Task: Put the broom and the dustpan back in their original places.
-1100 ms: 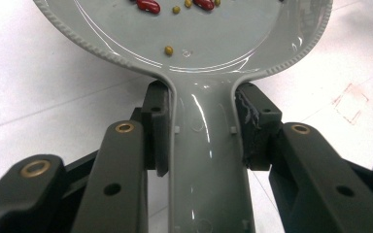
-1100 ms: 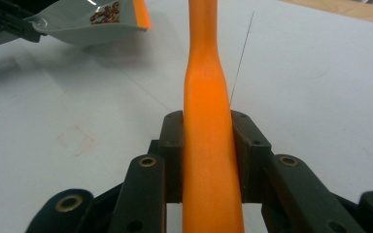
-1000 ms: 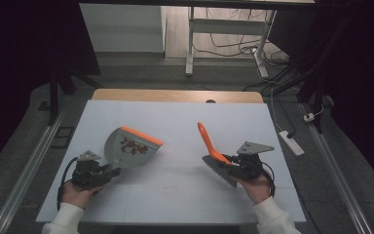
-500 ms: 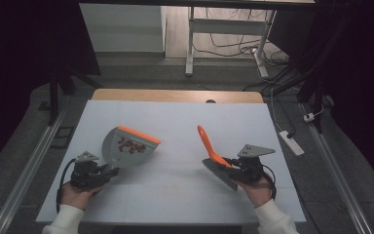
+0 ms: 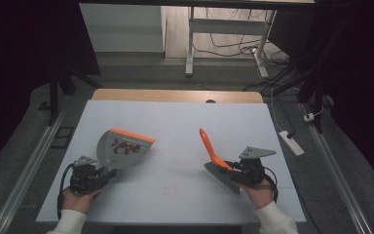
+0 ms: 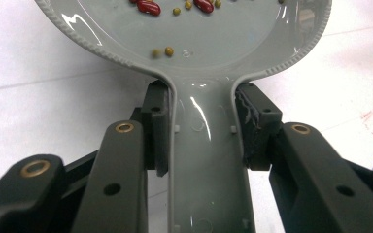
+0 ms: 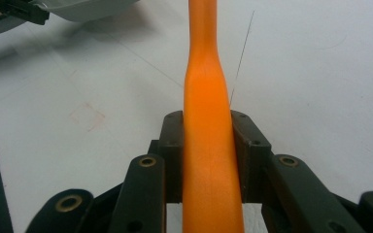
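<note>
Near the surface's front edge, your left tongs (image 6: 201, 145) clamp the dustpan (image 5: 121, 147) handle; your right tongs (image 7: 209, 155) grip the brush (image 5: 213, 158), bristles seemingly touching the surface (image 5: 175, 117).

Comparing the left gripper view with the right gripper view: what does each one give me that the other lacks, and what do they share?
Left gripper view: red beans and small green peas lying in the grey dustpan, with the left claw clamped on the pan's handle.

Right gripper view: the orange brush handle pinched in the right claw, running away from the camera.

Both: the white table with a faint reddish square mark, and the dustpan, seen in the right gripper view as a grey edge at top left.
</note>
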Available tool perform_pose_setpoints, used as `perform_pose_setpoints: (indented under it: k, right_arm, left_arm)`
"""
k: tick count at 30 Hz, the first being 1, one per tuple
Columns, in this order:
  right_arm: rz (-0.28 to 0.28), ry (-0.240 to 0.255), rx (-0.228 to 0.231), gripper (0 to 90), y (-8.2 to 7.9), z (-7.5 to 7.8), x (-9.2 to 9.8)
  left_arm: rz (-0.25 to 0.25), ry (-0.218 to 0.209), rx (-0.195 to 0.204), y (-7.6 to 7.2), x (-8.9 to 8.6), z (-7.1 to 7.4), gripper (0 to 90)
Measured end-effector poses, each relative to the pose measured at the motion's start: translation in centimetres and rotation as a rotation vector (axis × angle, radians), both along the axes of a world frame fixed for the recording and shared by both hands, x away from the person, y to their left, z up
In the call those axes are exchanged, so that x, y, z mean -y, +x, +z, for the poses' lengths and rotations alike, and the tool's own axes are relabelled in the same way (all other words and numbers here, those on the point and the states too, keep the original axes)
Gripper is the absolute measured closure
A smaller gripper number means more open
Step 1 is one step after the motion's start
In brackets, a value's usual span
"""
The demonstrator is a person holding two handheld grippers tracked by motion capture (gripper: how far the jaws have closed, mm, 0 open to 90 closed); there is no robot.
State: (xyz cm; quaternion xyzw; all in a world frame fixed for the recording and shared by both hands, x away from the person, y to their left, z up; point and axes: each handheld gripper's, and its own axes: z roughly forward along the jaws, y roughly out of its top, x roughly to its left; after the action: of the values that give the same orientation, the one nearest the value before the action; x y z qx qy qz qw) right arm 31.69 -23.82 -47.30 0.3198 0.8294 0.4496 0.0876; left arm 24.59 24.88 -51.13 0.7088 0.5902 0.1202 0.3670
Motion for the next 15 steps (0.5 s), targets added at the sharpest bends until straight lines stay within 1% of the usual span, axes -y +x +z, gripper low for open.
perform_pose_setpoints:
  k: [4, 7, 10, 12, 15]
  right_arm:
    - [0.003, 0.014, 0.004, 70.1, -0.6, 0.3, 0.1]
    - [0.001, 0.016, 0.002, 70.2, -0.8, 0.4, 0.2]
    - [-0.001, 0.015, -0.004, 70.1, -0.9, 0.2, 0.4]
    - [0.002, 0.013, -0.010, 70.1, -0.9, 0.1, 0.5]
    - [0.006, 0.012, -0.019, 70.1, -0.9, 0.0, 0.8]
  left_arm:
    - [0.031, -0.004, -0.008, -0.2, 0.0, -0.4, 62.2]
    - [0.054, 0.004, -0.013, -0.3, 0.1, -0.6, 62.2]
    - [0.091, -0.011, -0.013, -0.2, 0.1, -0.8, 62.1]
    - [0.105, -0.003, -0.011, -0.1, 0.2, -1.0, 62.1]
    - [0.120, 0.004, -0.021, 0.1, 0.3, -1.2, 62.1]
